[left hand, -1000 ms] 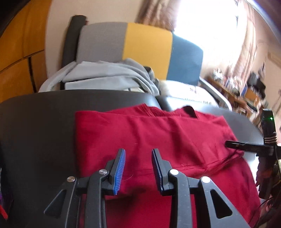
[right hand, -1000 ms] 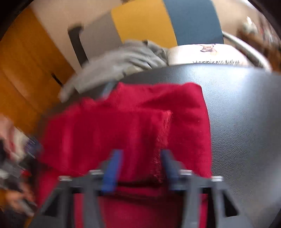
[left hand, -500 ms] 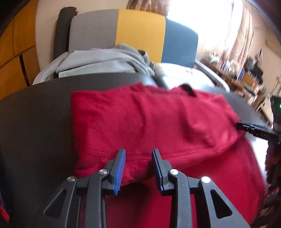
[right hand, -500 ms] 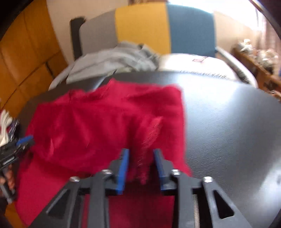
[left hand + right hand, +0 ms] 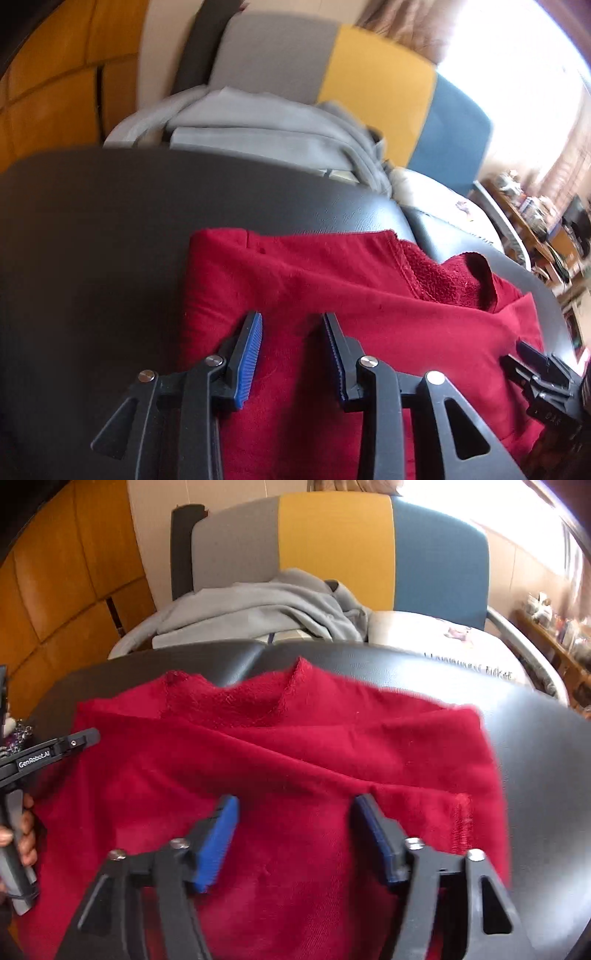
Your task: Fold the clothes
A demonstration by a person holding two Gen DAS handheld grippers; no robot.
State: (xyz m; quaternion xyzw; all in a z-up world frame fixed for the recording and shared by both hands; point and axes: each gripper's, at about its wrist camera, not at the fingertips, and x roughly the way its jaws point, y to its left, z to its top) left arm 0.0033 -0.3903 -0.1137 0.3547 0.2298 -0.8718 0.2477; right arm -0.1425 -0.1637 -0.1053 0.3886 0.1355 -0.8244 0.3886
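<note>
The red garment [image 5: 280,775] lies folded on the black bench [image 5: 546,775], its collar edge toward the chair [image 5: 332,546] behind the bench.

My right jaws [image 5: 295,834] stand wide over the garment's near half. They have just been opening. No cloth is between the blue pads [image 5: 216,845]; the fabric lies flat beneath them. A stitched hem runs just right of these jaws.

My left jaws [image 5: 291,354] stand at a moderate gap over the garment's left part, close to its left edge. They have opened slightly further. The pads [image 5: 249,358] press on nothing; the cloth lies below them.

A grey garment [image 5: 266,609] is heaped on the chair seat, beyond the red garment. A white printed item [image 5: 443,638] lies just right of the heap.
</note>
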